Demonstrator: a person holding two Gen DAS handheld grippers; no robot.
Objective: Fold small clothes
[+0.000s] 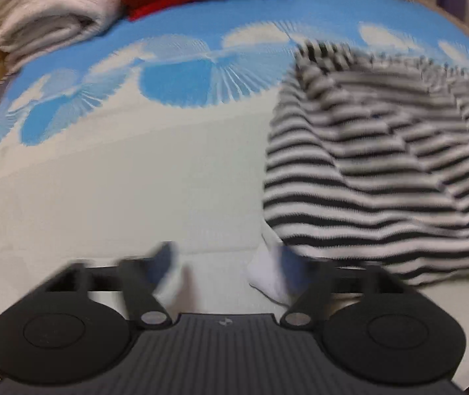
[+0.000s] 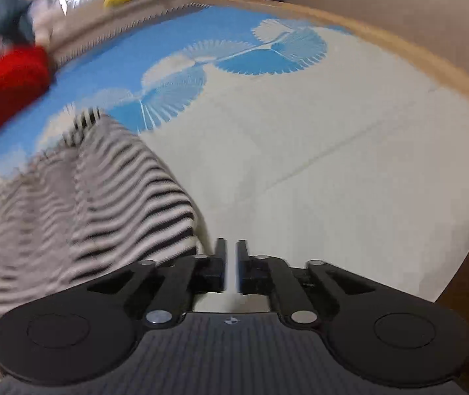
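Blue-and-cream bedsheet under black-and-white striped knit garment; my left gripper fingers wide, right gripper fingers nearly closed, empty. Next: regrasp an edge to fold.

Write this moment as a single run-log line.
left gripper: open, empty | right gripper: slightly open, empty | striped garment: released on bed

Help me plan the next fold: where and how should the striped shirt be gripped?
Probably at the near bottom hem of the striped shirt, close to its left corner, coming in low from the left over the bare cloth. That edge lies flat and free, whereas the upper part is bunched. The left tool stands open right beside it.
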